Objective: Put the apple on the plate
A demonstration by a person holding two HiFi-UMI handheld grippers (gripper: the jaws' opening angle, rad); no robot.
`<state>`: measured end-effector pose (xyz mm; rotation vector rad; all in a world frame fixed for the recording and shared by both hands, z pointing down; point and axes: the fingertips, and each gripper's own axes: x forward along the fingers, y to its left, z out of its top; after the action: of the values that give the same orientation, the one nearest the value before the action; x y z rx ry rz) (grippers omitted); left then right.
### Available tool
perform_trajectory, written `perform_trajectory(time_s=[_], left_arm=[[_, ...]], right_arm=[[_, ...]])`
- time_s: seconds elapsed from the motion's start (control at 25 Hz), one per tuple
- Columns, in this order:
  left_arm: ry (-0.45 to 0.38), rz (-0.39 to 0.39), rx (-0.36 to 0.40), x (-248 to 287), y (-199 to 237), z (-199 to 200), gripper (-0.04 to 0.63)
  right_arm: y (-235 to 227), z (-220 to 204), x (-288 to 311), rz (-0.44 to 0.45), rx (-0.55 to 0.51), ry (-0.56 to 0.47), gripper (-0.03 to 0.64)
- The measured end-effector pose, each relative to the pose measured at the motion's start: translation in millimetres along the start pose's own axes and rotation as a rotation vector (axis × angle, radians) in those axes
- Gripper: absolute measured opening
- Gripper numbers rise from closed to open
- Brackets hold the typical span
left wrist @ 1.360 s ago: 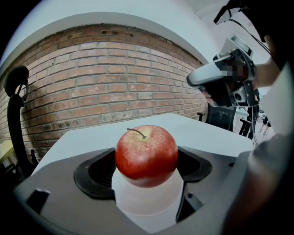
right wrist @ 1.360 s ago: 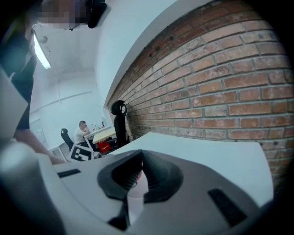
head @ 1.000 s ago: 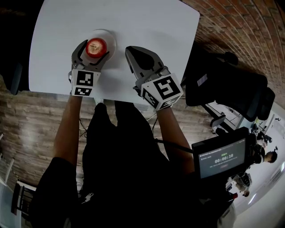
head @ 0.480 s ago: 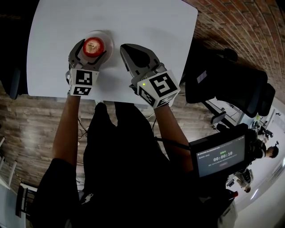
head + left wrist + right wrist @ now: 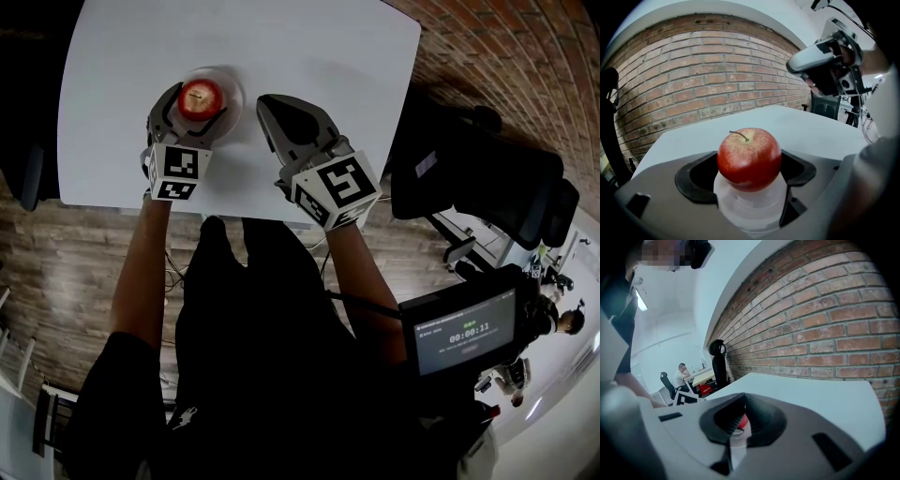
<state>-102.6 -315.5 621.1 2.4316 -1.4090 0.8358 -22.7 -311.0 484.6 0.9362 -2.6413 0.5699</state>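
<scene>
A red apple (image 5: pixel 202 97) rests on a small white plate (image 5: pixel 235 91) on the near left of the white table (image 5: pixel 300 47). My left gripper (image 5: pixel 200 91) has one jaw on each side of the apple and is shut on it. In the left gripper view the apple (image 5: pixel 749 158) sits upright on the plate (image 5: pixel 750 208), with the dark pads (image 5: pixel 696 176) against its sides. My right gripper (image 5: pixel 273 105) rests just right of the plate, shut and holding nothing. Through its narrow slit a sliver of the apple (image 5: pixel 743 422) shows.
The table's near edge runs just under both grippers. A black office chair (image 5: pixel 487 178) stands to the right, by a brick wall (image 5: pixel 525 56). A black device with a timer screen (image 5: pixel 464 333) sits at the lower right. A person sits at a far desk (image 5: pixel 683 376).
</scene>
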Motion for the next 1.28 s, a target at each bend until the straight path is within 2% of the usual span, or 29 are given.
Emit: perform_trajectory(time_s=[0.52,1.08,1.28], left_arm=[[0.0,-0.003,0.034,2.2,-4.1,-5.7,0.405],[0.014,-0.006,0.027,3.3,-6.8,-9.6,0.408],[0.018,-0.015,0.026,5.9,-10.2,-10.5,0.44]], right_arm=[[-0.6,-0.9,4.7,-0.001,-0.005,0.006,0.003],[-4.6,-1.3,1.9,-0.01,-0.005,0.005,0.003],[-8.1,-0.6,-0.8,-0.015,-0.001,-0.006,0.003]])
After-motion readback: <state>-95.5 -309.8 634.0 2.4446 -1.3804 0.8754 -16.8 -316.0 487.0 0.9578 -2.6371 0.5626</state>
